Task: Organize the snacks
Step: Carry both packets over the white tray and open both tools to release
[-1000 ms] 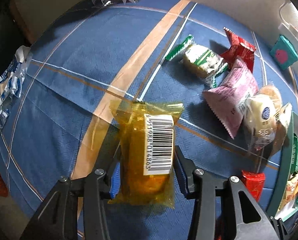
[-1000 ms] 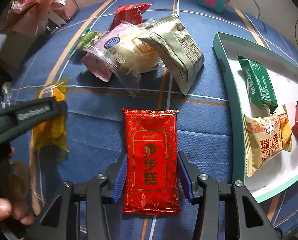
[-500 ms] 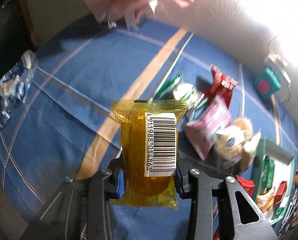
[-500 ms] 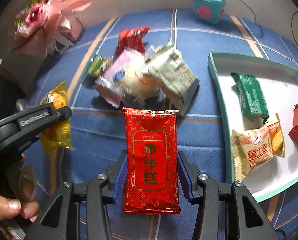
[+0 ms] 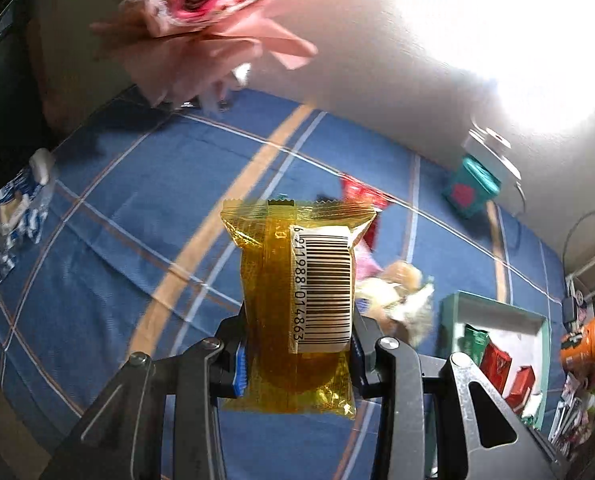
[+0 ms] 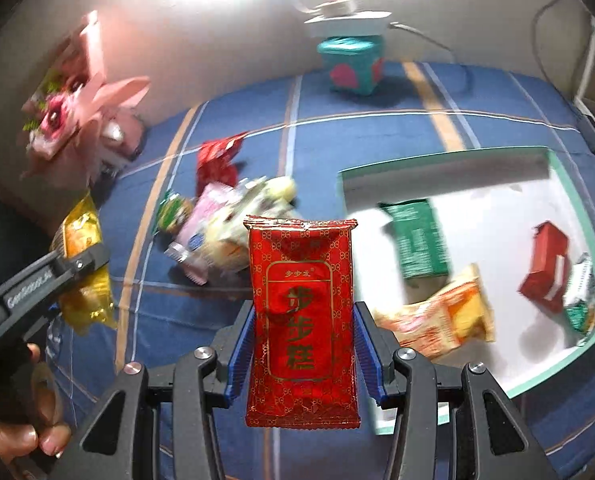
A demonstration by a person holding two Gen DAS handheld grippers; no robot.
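My left gripper (image 5: 297, 350) is shut on a yellow snack packet (image 5: 297, 304) with a barcode label, held well above the blue cloth. The same yellow snack packet (image 6: 83, 276) shows in the right wrist view at the left, in that gripper's black jaws. My right gripper (image 6: 303, 350) is shut on a red snack packet (image 6: 301, 316) with gold lettering, lifted over the cloth. A teal-rimmed white tray (image 6: 569, 208) lies to the right and holds several packets. The tray (image 5: 493, 308) appears at the lower right of the left wrist view. A loose pile of snacks (image 6: 225, 224) lies on the cloth beyond the red packet.
A pink flower bouquet (image 5: 201, 20) stands at the far left corner of the table. A teal box (image 6: 353, 64) with a pink shape sits by the wall under a white device. A blue-white wrapper (image 5: 17, 204) lies at the left edge. A hand (image 6: 21, 432) grips the left tool.
Both grippers have risen from the cloth with their packets, which left the table. The views now take in the wall, bouquet and teal box. The right gripper has moved nearer the tray.
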